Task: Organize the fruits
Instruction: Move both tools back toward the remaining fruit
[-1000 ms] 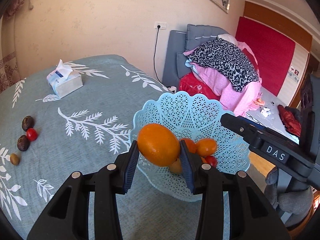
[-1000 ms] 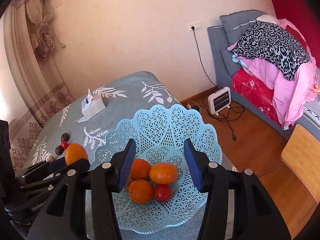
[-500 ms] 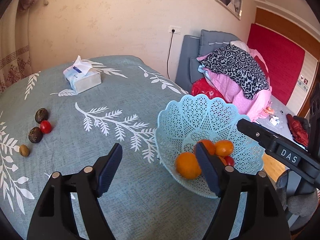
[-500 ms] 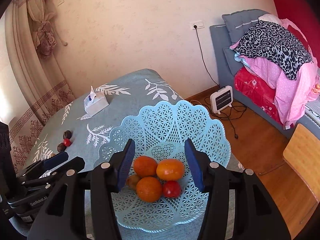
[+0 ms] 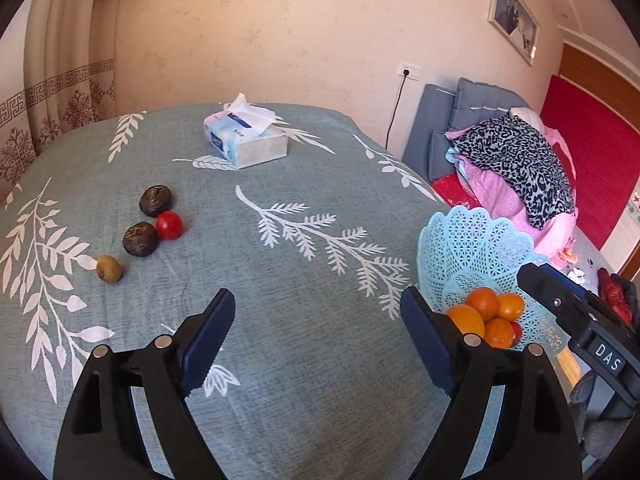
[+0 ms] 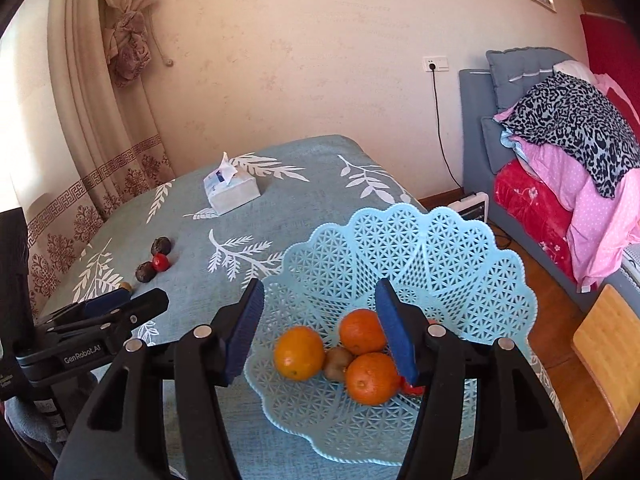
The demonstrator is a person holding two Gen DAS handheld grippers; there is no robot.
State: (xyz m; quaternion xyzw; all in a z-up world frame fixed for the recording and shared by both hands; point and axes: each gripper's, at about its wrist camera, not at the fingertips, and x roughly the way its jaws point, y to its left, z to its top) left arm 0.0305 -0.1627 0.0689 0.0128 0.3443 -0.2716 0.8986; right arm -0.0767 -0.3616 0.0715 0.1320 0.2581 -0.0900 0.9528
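Observation:
A light blue lattice basket (image 6: 440, 248) sits at the table's right edge and holds several oranges (image 6: 299, 353), a kiwi (image 6: 338, 366) and a partly hidden red tomato. It also shows in the left wrist view (image 5: 472, 248). On the table's left lie two dark wrinkled fruits (image 5: 156, 200), a red tomato (image 5: 169, 225) and a small brown-green fruit (image 5: 109, 268). My left gripper (image 5: 316, 320) is open and empty above the cloth, left of the basket. My right gripper (image 6: 320, 320) is open and empty over the basket's near side.
A tissue box (image 5: 245, 140) stands at the table's far side. The table has a teal cloth with white leaf prints (image 5: 304, 232). A bed piled with clothes (image 6: 560, 152) and a wooden floor lie to the right. Curtains (image 6: 100, 120) hang at the left.
My left gripper opened and let the orange drop into the basket, then swung left away from the basket toward the loose fruits. My right gripper stayed open over the basket.

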